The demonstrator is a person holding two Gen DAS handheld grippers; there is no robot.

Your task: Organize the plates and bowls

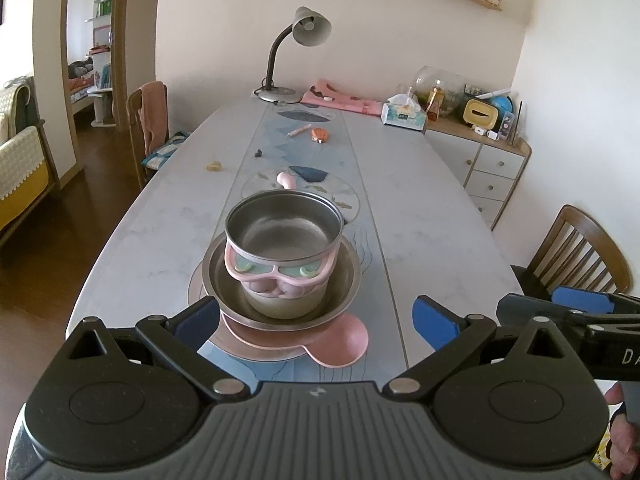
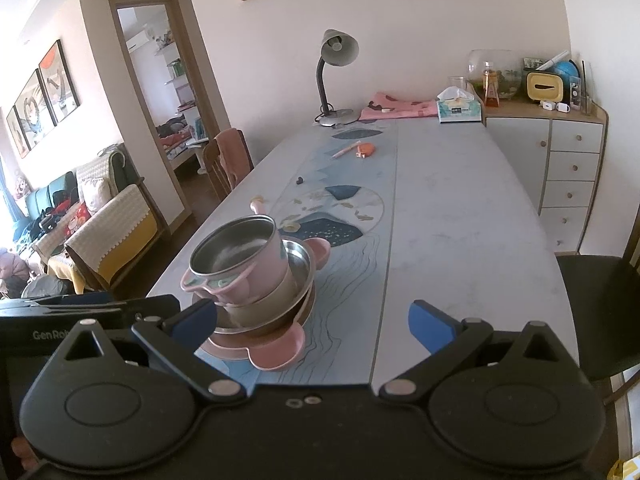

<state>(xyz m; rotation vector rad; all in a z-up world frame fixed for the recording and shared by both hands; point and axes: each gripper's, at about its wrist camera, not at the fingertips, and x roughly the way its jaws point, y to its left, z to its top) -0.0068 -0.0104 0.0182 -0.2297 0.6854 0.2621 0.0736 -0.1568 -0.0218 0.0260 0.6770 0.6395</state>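
Observation:
A stack of dishes stands near the front of the table. On top is a steel-lined pink bowl (image 1: pixel 283 236) (image 2: pixel 236 254) with pink handles, nested in a wider steel bowl (image 1: pixel 344 280) (image 2: pixel 302 270), which rests on a pink plate (image 1: pixel 344 340) (image 2: pixel 280 350) with a rounded lobe. My left gripper (image 1: pixel 316 320) is open just before the stack, its fingers on either side, touching nothing. My right gripper (image 2: pixel 312 322) is open too, to the right of the stack; its left finger (image 2: pixel 196 318) overlaps the stack's edge in view.
The long marble table (image 1: pixel 420 208) carries a blue runner, a desk lamp (image 1: pixel 280 52), a pink cloth, a tissue box (image 1: pixel 402 114), a pen and an orange object (image 1: pixel 320 135). Chairs stand at left (image 1: pixel 148 120) and right (image 1: pixel 576 252). A drawer cabinet (image 2: pixel 568 168) stands at the right wall.

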